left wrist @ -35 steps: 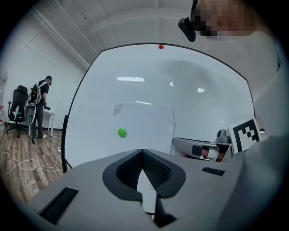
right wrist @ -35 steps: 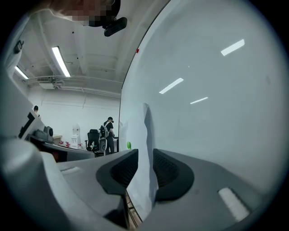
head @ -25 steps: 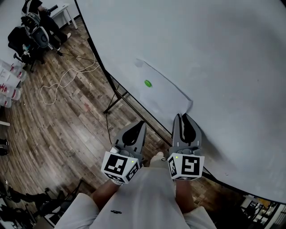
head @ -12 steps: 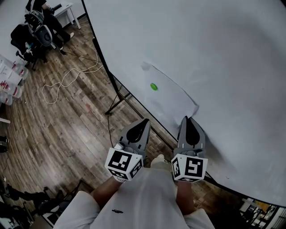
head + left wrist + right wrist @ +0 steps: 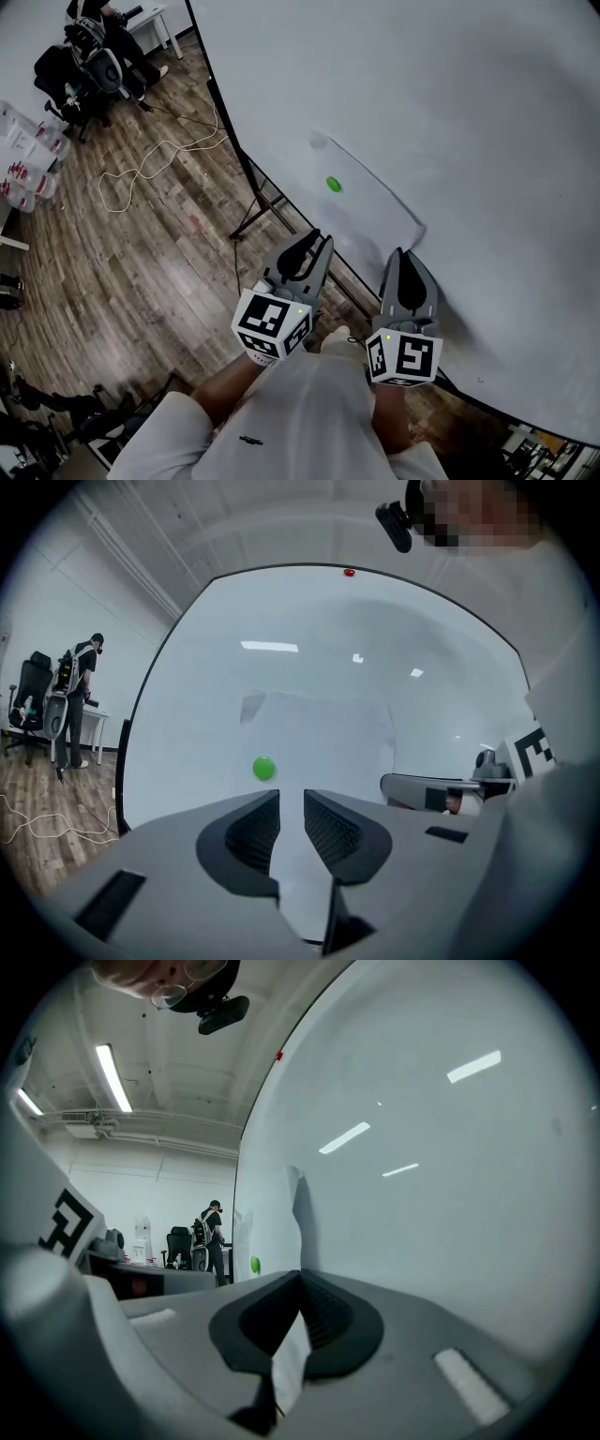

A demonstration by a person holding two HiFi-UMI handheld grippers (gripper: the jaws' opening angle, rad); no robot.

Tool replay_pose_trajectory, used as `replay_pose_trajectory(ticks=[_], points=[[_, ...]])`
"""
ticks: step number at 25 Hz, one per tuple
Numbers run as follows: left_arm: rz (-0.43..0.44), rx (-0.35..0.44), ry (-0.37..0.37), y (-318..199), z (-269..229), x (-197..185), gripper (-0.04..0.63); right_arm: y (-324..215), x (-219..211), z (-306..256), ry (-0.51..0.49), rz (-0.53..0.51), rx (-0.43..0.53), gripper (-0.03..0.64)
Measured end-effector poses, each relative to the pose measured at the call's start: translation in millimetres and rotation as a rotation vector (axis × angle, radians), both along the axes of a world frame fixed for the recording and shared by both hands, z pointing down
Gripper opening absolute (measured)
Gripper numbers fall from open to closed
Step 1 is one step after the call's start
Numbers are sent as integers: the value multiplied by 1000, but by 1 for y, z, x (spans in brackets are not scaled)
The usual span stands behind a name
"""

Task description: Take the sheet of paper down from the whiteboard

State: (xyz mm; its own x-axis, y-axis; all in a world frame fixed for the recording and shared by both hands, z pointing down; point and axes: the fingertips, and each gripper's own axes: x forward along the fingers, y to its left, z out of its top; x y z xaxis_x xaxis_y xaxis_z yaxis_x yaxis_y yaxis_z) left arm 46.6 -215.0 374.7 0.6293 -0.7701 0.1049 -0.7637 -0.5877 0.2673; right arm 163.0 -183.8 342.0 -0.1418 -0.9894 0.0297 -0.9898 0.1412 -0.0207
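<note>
Right hand-held gripper (image 5: 403, 255) is pressed together on the near right corner of the sheet of paper (image 5: 361, 202); in the right gripper view a white strip is seen caught between its jaws. The left hand-held gripper (image 5: 317, 240) is held with its jaws narrowly spread and nothing between them, just short of the sheet's lower edge. The sheet is shown flat against the whiteboard (image 5: 459, 112), pinned by a green magnet (image 5: 333, 185) near its left side. Its long axis is judged to run along the board's lower edge. The magnet lies straight ahead of the left hand-held gripper, slightly to its left, and well apart from the right one, so the left hand is the nearer. Release is judged to depend on the magnet being lifted off, or on the sheet being drawn out rightward from under it.
</note>
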Motion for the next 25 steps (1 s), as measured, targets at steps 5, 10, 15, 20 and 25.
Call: replay_pose_trajectory(ticks=[5, 10, 15, 20, 25], points=[[-10, 23, 3, -23, -5, 4, 89, 0, -1, 2, 1, -8, -2, 11], [-16, 36, 19, -43, -7, 7, 104, 0, -1, 1, -6, -17, 1, 11], [-17, 56, 41, -62, -9, 7, 109, 0, -1, 1, -1, -25, -3, 11], [4, 54, 48, -76, -7, 9, 139, -1, 0, 1, -8, -21, -5, 11], [39, 82, 54, -85, -9, 13, 150, -1, -1, 1, -3, -27, -10, 11]])
